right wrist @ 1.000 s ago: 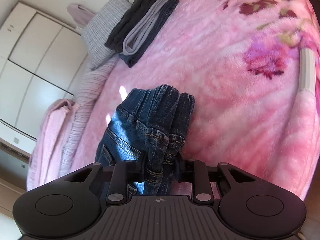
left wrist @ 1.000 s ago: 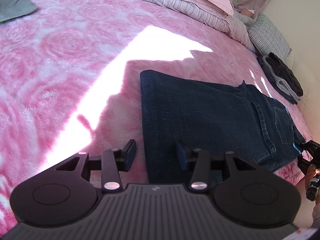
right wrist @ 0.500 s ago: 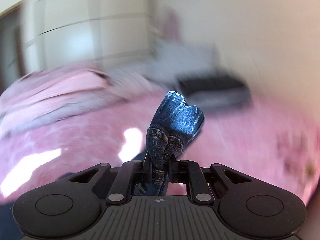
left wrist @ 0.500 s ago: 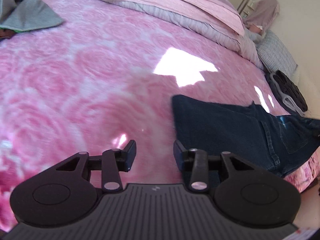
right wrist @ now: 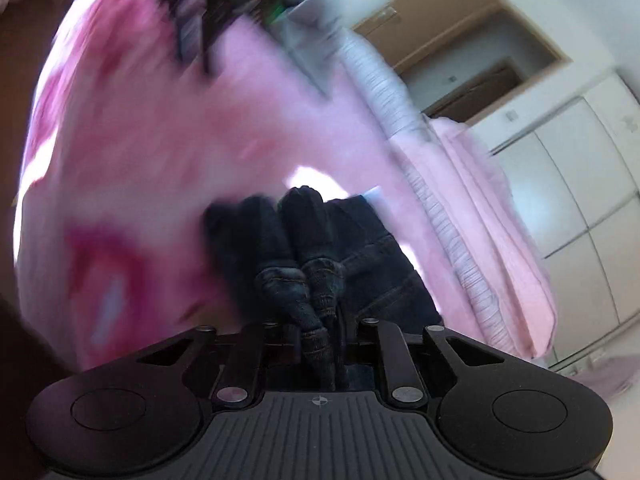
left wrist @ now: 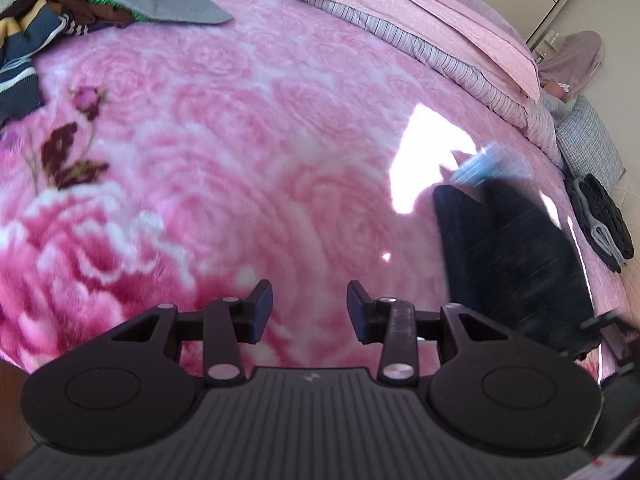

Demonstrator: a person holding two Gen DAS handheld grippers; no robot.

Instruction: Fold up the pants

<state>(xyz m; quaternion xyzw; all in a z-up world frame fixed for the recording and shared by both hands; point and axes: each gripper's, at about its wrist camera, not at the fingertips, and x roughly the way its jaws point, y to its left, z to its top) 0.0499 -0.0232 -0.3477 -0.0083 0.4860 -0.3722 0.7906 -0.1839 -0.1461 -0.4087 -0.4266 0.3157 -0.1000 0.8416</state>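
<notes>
The right gripper (right wrist: pixel 320 344) has swung the bunched jeans (right wrist: pixel 304 280) across; its opening jaws still pinch them. Lay edges square. The left gripper (left wrist: pixel 308 308) gapes empty.

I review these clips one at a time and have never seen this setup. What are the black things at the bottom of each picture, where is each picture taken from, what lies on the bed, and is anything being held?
No robot here: a person holds a two-finger gripper in each hand, and each picture comes from a wide-angle camera on one gripper, looking out along its fingers.

In the left view, the left gripper is open and empty above a pink rose-patterned blanket. The dark jeans lie to its right, a stack of folded clothes beyond them, and a heap of unfolded clothes at the top left.

In the right view, heavily blurred, the right gripper grips a bunched end of the jeans, though its jaws are easing open slightly.
</notes>
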